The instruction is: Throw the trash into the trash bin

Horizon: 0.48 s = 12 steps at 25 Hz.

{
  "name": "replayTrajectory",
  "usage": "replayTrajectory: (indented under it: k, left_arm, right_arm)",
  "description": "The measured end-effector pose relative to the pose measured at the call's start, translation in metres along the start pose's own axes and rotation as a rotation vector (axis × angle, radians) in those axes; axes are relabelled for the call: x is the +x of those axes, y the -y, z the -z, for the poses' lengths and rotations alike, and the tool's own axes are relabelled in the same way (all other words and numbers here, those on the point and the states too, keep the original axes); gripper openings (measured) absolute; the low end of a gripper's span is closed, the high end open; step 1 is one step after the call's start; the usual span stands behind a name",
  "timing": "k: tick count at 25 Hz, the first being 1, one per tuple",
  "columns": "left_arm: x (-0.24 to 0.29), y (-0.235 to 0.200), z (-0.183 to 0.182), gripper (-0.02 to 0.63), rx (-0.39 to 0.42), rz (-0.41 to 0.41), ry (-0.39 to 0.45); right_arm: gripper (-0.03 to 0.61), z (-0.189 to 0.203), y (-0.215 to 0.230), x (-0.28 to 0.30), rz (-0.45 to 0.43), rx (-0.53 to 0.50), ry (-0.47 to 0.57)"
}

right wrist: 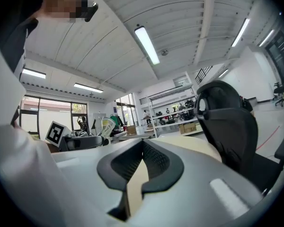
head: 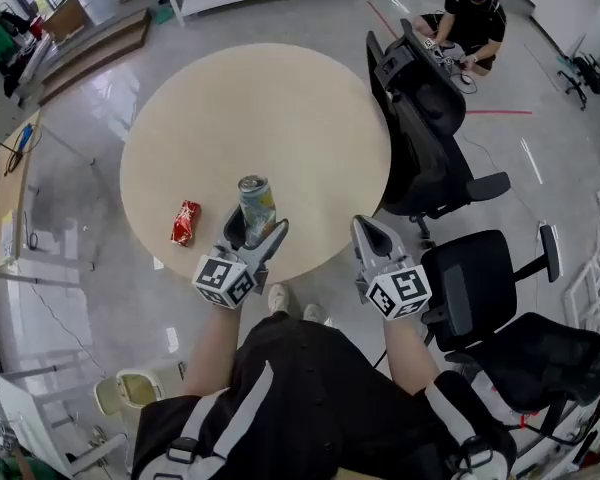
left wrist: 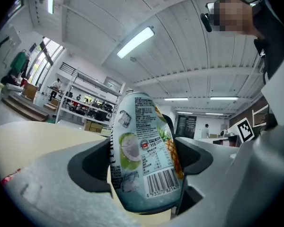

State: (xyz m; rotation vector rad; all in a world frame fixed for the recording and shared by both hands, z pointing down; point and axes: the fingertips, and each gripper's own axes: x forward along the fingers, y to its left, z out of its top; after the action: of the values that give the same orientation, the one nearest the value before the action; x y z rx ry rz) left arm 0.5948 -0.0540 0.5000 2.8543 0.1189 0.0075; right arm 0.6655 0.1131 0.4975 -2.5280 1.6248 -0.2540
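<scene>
1. At the near edge of the table (head: pixel 280 108), the left gripper (head: pixel 255 226) is clamping a can (head: pixel 256 200) around its lower body. The can is standing upright, its long axis crossing the jaws.
2. The right gripper (head: pixel 372 233) is hanging just off the table's rim, its jaws pressing together on nothing.
3. A red scrap (head: pixel 185 222) is lying on the table just left of the can, waiting its turn.
4. What is probably the bin (head: pixel 130 389) is sitting on the floor by the person's left side, behind and below the left gripper. The loaded left hand is the nearer one, so the carry is likely heading back, leftward and down.
</scene>
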Motion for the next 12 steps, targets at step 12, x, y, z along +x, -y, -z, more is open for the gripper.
replayTrajectory:
  k: [12]
  left_arm:
    - [-0.155,-0.041,-0.042,0.41,0.053,-0.35,0.115]
  right_arm:
    - [0.006,0.014,-0.113,0.061,-0.354,0.009,-0.038]
